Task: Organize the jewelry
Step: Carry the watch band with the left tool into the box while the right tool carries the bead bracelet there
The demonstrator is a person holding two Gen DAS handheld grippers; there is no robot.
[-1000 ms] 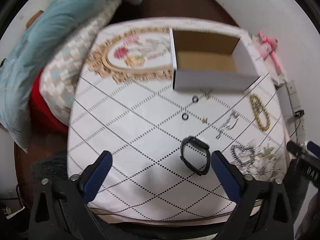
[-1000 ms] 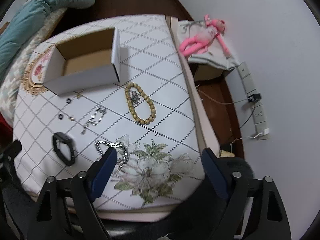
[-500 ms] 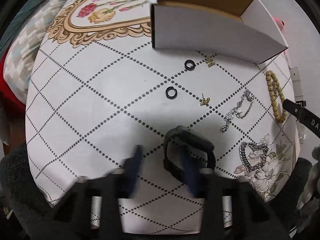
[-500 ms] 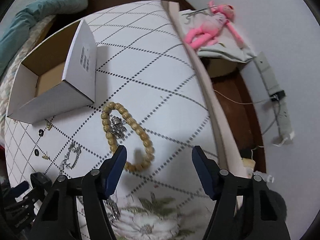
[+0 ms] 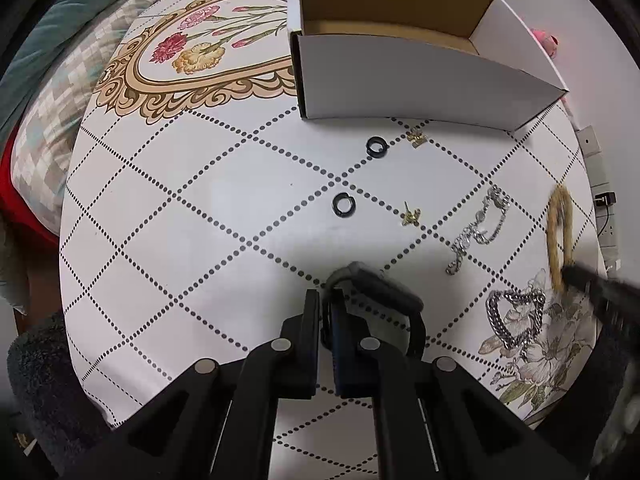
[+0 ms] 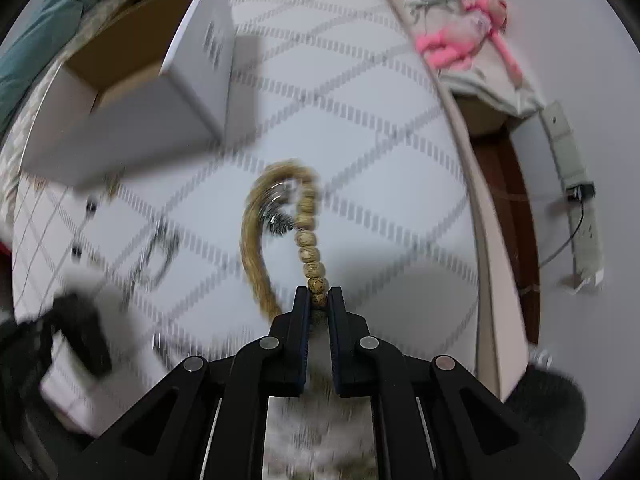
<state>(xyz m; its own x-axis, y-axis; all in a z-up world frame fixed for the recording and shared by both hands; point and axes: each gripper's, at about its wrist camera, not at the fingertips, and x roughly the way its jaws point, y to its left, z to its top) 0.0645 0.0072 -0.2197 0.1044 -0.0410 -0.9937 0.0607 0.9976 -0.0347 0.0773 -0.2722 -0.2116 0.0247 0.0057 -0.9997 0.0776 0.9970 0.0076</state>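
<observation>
My left gripper (image 5: 327, 300) is shut on the near edge of a black bracelet (image 5: 384, 286) at the table's front. My right gripper (image 6: 319, 298) is shut on a tan wooden bead bracelet (image 6: 310, 236), whose loop trails away from the fingers; it also shows blurred in the left wrist view (image 5: 559, 236). An open white cardboard box (image 5: 416, 68) stands at the back, also in the right wrist view (image 6: 132, 120). On the cloth lie two black rings (image 5: 377, 147) (image 5: 343, 204), two small gold earrings (image 5: 416, 137) (image 5: 411, 216), a thin silver chain (image 5: 478, 234) and a thick silver chain (image 5: 514, 318).
The round table (image 5: 180, 240) has a white dotted-diamond cloth with a flower print. Cushions (image 5: 48, 92) lie at the left. A pink plush toy (image 6: 464, 40) and a power strip (image 6: 572, 184) sit off the table's right edge, by the wall.
Both grippers moved forward and down and went from open to shut: the left on the black bracelet, the right on the bead bracelet, which now drags in motion blur.
</observation>
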